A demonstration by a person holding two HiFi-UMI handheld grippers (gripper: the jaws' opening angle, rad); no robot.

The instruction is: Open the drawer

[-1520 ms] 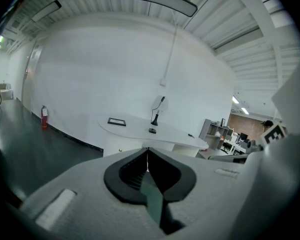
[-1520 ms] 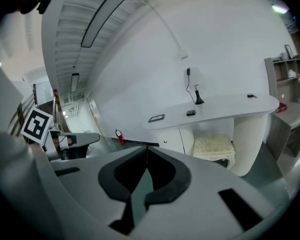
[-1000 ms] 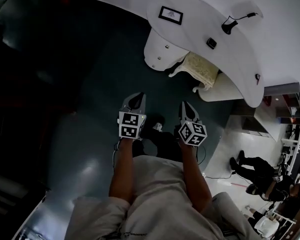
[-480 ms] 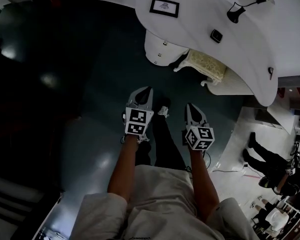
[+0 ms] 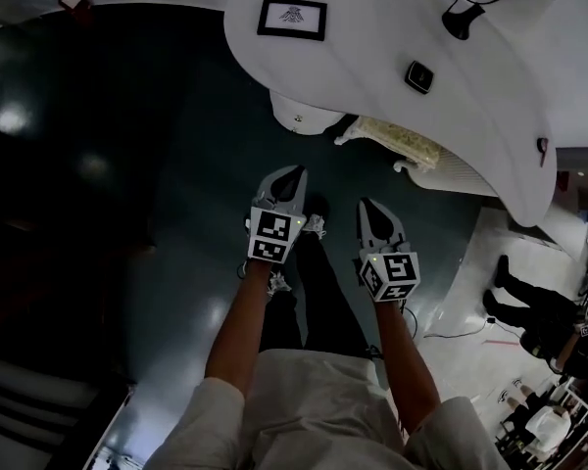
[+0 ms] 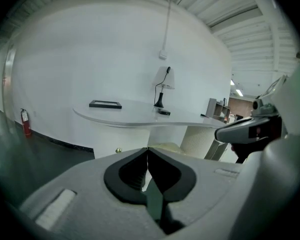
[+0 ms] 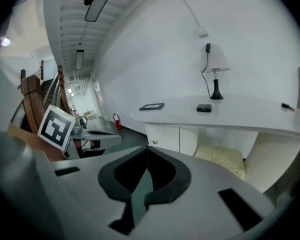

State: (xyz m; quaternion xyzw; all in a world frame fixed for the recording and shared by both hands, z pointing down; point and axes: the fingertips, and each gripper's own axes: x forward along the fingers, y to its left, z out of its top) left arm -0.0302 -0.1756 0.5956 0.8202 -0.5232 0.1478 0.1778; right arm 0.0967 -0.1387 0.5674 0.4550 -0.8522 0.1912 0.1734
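Holds left claw (image 5: 286,178) pressed together, nothing between the pads, pointed forward and a bit down over the dark floor (image 5: 176,213). Puts the drawer unit (image 5: 310,110) straight ahead of that claw, well apart, tucked under the left end of the curved white surface (image 5: 372,57). Needs a walk-in before any reach. Reads the unit as white with a rounded front that faces back toward both claws, with a small brass knob (image 5: 297,118) just below the surface edge; cannot tell drawer seams apart from here. Judges the pull as straight back toward the body, along the drawer's depth, so wants the approach square to the front. Holds right claw (image 5: 370,208) pressed together too, empty, roughly level with the left one. Places the unit ahead and to the left of that claw, so rates the left hand as nearer and better lined up, by a little. Notes a chair (image 5: 402,143) with cream cushion ahead of the right claw, just beside the unit on its right, under the same surface. Must spread a claw before taking the knob.
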